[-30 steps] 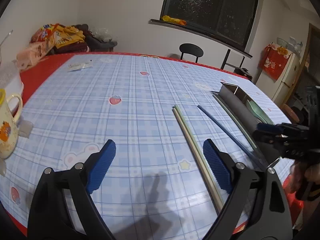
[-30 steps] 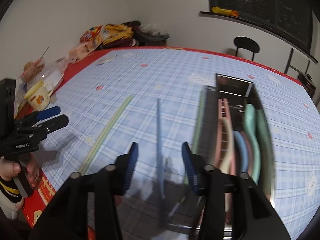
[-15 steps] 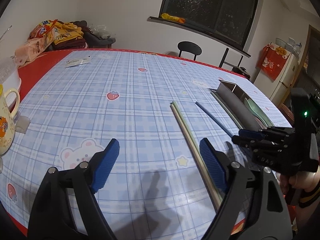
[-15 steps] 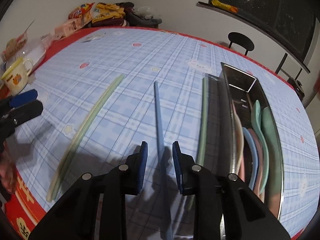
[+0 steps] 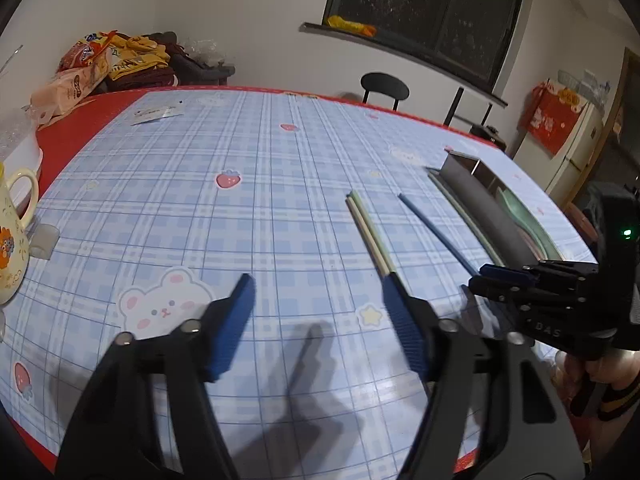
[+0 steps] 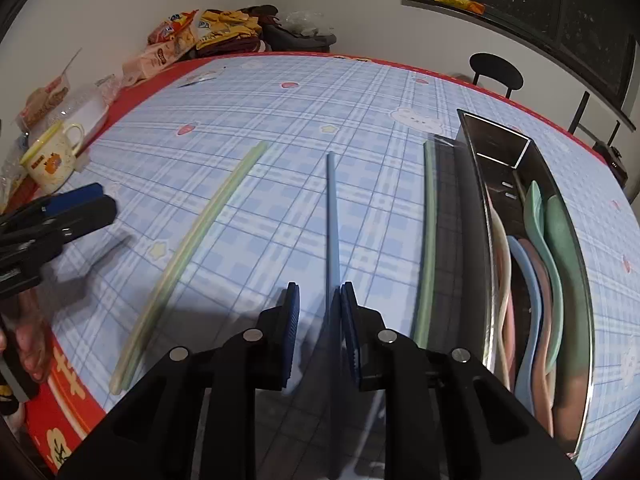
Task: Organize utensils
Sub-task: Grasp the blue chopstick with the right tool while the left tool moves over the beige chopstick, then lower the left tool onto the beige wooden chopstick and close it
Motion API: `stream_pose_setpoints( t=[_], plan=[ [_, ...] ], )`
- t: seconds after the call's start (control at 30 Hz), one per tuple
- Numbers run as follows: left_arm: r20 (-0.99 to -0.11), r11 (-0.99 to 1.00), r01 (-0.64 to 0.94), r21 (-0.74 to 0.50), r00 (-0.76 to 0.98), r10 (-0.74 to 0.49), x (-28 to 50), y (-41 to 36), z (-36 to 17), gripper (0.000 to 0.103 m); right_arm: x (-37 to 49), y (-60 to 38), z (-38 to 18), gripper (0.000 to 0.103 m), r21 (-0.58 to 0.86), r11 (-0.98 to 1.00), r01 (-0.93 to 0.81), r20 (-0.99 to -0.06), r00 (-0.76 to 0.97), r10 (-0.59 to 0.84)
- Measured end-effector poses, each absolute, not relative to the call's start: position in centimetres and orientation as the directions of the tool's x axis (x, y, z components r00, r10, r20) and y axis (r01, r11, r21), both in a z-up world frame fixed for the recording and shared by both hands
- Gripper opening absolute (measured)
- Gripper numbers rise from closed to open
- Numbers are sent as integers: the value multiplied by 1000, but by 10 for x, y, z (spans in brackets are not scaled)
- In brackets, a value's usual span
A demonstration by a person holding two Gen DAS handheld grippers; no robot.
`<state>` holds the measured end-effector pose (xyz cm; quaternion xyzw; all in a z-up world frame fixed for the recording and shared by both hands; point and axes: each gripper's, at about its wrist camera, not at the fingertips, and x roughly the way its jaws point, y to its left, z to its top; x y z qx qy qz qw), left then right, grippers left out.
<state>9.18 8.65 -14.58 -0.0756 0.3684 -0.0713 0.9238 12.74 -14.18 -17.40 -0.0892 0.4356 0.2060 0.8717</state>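
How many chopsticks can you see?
4: pale pair leftmost, blue one between the right tongs, green one beside the tray; more may lie in the tray.

Little legible text is seen. White letters "DAS" are read on the black body of the right tongs (image 5: pixel 486 281). Print on the snack packets (image 6: pixel 176 36) and the yellow mug (image 6: pixel 50 160) is too blurred to be read.

Left gripper (image 5: pixel 318 312) sat low centre of its frame, fingers spread wide, nothing between them. Right gripper (image 6: pixel 320 320) sat bottom centre of its frame, fingers narrowed to a slim gap. Bare hand (image 6: pixel 28 344) gripped the handle at lower left.
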Motion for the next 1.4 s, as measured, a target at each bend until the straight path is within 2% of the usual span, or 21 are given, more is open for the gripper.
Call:
stream_pose_setpoints(
  t=[0.33, 0.43, 0.57, 1.07, 1.23, 1.4],
  plan=[
    [-706, 984, 164, -70, 689, -165, 97, 53, -142, 54, 120, -146, -175, 9, 94, 872, -480, -774, 515, 367],
    [-716, 978, 193, -83, 671, -194, 102, 44, -140, 51, 121, -148, -176, 8, 107, 870, -482, -772, 512, 378],
    [-738, 979, 180, -98, 646, -193, 110, 38, -150, 39, 119, -146, -176, 8, 93, 869, -486, -772, 516, 372],
    [-769, 982, 186, -13, 627, -129, 112, 20, -160, 39, 119, -146, -176, 8, 106, 856, -506, -768, 505, 393],
    [-777, 982, 185, -38, 613, -146, 114, 23, -162, 38, 119, -146, -176, 8, 121, 852, -510, -766, 497, 407],
    [-780, 982, 184, -41, 608, -146, 116, 22, -163, 43, 120, -145, -176, 8, 129, 847, -515, -766, 491, 415]
  ],
)
